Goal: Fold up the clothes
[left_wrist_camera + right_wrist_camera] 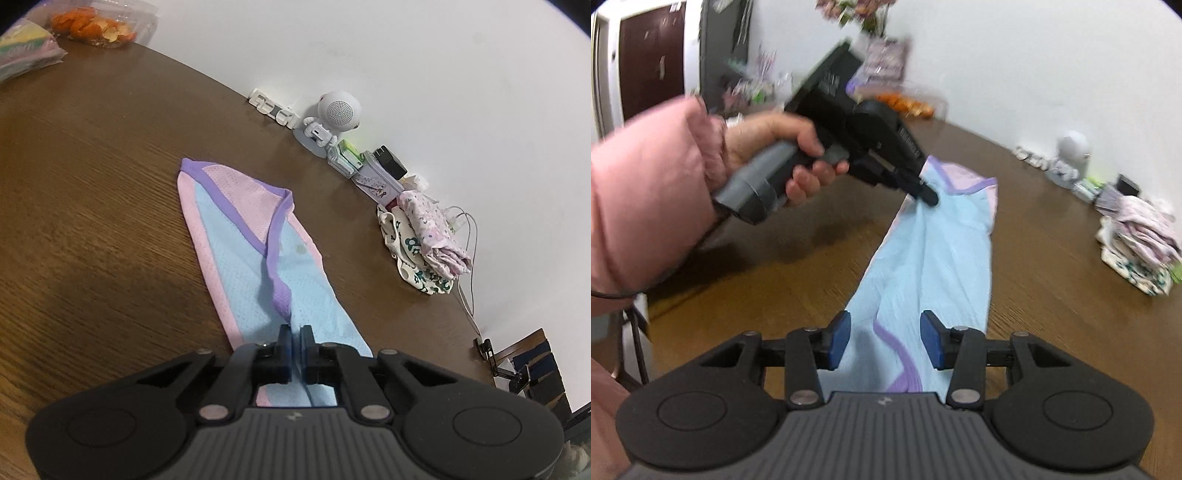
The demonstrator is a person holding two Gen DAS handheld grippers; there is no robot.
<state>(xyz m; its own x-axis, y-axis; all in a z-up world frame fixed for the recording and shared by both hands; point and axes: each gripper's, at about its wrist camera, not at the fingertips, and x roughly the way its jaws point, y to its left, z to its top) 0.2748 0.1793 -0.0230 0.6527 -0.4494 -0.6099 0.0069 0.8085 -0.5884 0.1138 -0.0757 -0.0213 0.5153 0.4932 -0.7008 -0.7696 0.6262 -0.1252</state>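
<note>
Nearest the lens, the right tongs (884, 339) stood spread, their blue pads on either side of the garment's near end without pressing it. Beneath everything ran the broad dark-brown wood-grain worktop (92, 206), and along it lay the long light-blue mesh garment with pink sides and purple trim (258, 251), folded into a narrow strip, its neckline end pointing toward the white wall (443, 74). In the right wrist view a person's hand (775, 147) in a puffy pink sleeve (646, 195) held the left tongs (929, 195) by a grey handle. Those left tongs were pressed together on a pinch of the blue cloth (in their own view the pads met over the fabric, with the purple trim just ahead). A small stack of folded floral clothes (428, 243) sat near the wall, well apart from the garment. Beside it stood a lilac printed box (376, 184), then a white round-headed toy robot figure (328, 118). A clear tray of orange peel (96, 26) lay at the far corner.
</note>
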